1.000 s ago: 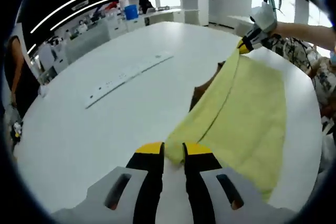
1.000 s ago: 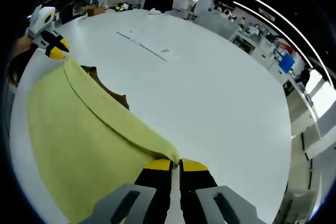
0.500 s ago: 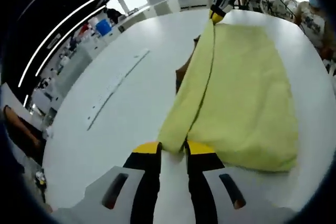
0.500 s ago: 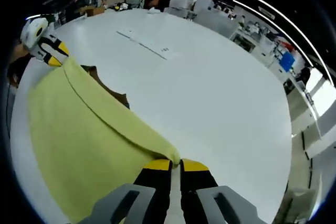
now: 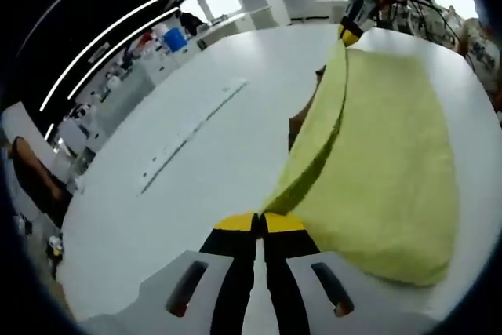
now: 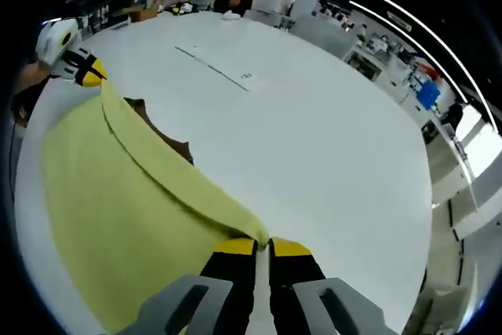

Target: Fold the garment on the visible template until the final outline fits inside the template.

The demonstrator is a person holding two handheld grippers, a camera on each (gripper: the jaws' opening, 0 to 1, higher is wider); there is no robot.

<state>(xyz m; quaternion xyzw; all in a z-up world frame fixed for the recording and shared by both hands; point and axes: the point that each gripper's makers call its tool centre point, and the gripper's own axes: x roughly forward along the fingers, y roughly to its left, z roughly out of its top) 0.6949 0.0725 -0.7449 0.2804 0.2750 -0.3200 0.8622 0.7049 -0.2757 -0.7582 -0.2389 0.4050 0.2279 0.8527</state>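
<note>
- Left gripper view: the yellow garment [image 5: 384, 154] lies on the white table [image 5: 172, 170], its lifted folded edge running as one long line from your left gripper [image 5: 256, 223] straight away to your right gripper [image 5: 350, 30] at the far end.
- The garment's body spreads to the right of that line here; a brown template [image 5: 300, 121] peeks out from under the fold on the left side, about midway along.
- Right gripper view: same edge, seen from the other end. The yellow garment [image 6: 118, 202] runs from your right gripper [image 6: 255, 245] up to your left gripper [image 6: 85, 74], with the brown template [image 6: 165, 140] showing just beside the fold.
- Both sets of jaws are pinched narrow on cloth, each holding one end corner of the fold. Neither hand is nearer; each owns one end.
- The edge hangs raised and fairly taut between the two grips.
- My judgement: the next move turns on carrying that edge sideways across its long axis, both hands together, so the outline lands over the template.
- A long pale strip [image 5: 188, 135] lies on the table, well apart from the garment.
</note>
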